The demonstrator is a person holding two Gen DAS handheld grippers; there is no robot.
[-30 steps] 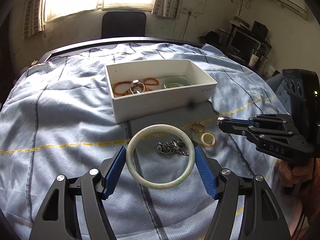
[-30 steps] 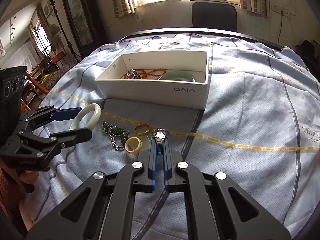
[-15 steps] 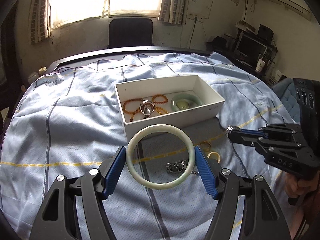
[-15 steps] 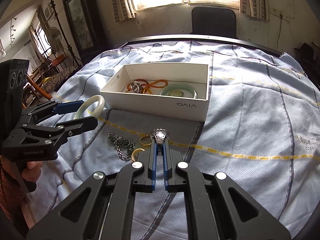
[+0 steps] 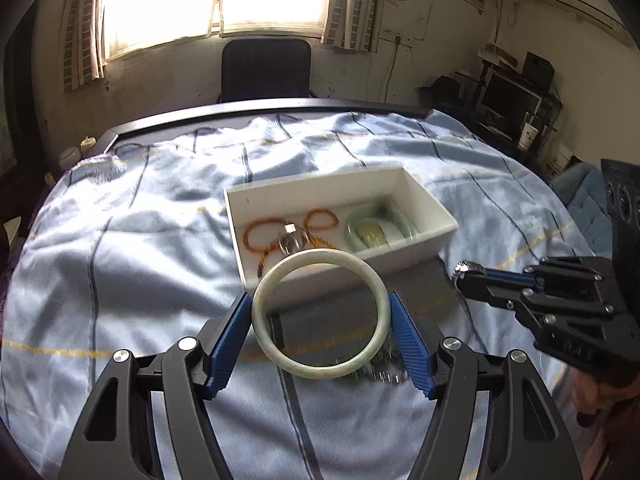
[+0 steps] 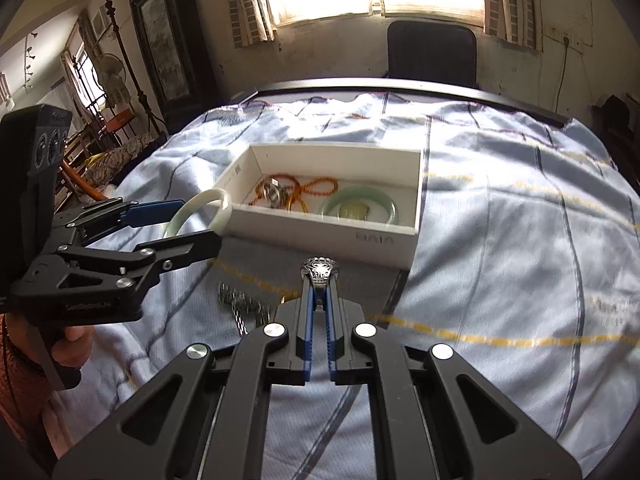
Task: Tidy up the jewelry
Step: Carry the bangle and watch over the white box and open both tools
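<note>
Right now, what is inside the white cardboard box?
The white cardboard box holds orange bead strands, a silvery ring-like piece lying on them, and a pale green bangle around something yellowish. The near wall hides the front floor.

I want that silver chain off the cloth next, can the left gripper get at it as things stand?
Probably not yet: the left gripper is shut on the pale bangle, so its fingers are occupied. The chain lies uncovered.

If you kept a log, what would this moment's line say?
left gripper: holds bangle | right gripper: holds ring | box: beads, bangle inside | chain: on cloth
</note>
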